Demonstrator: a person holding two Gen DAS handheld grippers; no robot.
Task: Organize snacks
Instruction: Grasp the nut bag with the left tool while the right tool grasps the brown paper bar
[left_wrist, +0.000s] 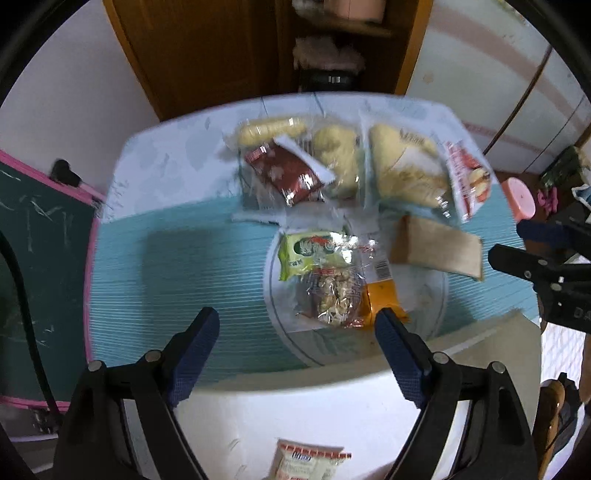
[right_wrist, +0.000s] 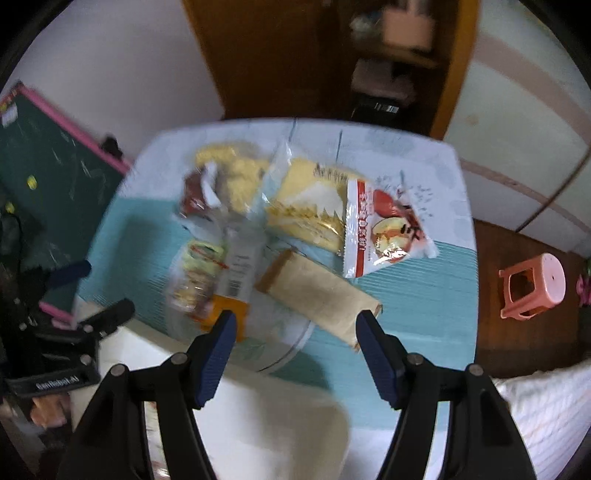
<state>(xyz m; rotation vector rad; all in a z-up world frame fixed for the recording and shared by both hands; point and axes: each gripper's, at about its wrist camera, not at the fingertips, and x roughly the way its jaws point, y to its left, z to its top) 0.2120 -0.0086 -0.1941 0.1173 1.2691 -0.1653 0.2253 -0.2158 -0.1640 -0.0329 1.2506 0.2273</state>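
Both grippers are held above the near edge of the counter (left_wrist: 155, 258), and nothing is gripped. The fingers of the left gripper (left_wrist: 295, 354) are spread wide and empty; those of the right gripper (right_wrist: 295, 354) are likewise spread wide and empty.

The snacks are found in two groups. On the white plate (left_wrist: 424, 295), at 12 o'clock from the left gripper, a green packet (left_wrist: 310, 253), a clear packet of nut brittle (left_wrist: 332, 295) and an orange packet (left_wrist: 382, 297) are already piled. Beyond the plate, towards 12 and 1 o'clock, a dark red packet (left_wrist: 284, 171), clear-wrapped yellow cakes (left_wrist: 336, 157) and a sliced sponge cake (left_wrist: 402, 166) are left loose, with a red-and-white packet (right_wrist: 384, 225) at their right end. A brown paper-wrapped bar (right_wrist: 321, 295) is laid half over the plate's rim, at 12 o'clock from the right gripper.

The step in hand is judged to be a reach for the next loose snack, part of the gathering being done. The brown bar seems the likeliest target; the right fingers would have to be lowered astride its narrow width and closed gently.

Red vertical characters are printed on the red-and-white packet, and a barcode is seen on a clear wrapper, but blur prevents reading. "GenRobot.AI" can be made out on the left gripper's body in the right wrist view.
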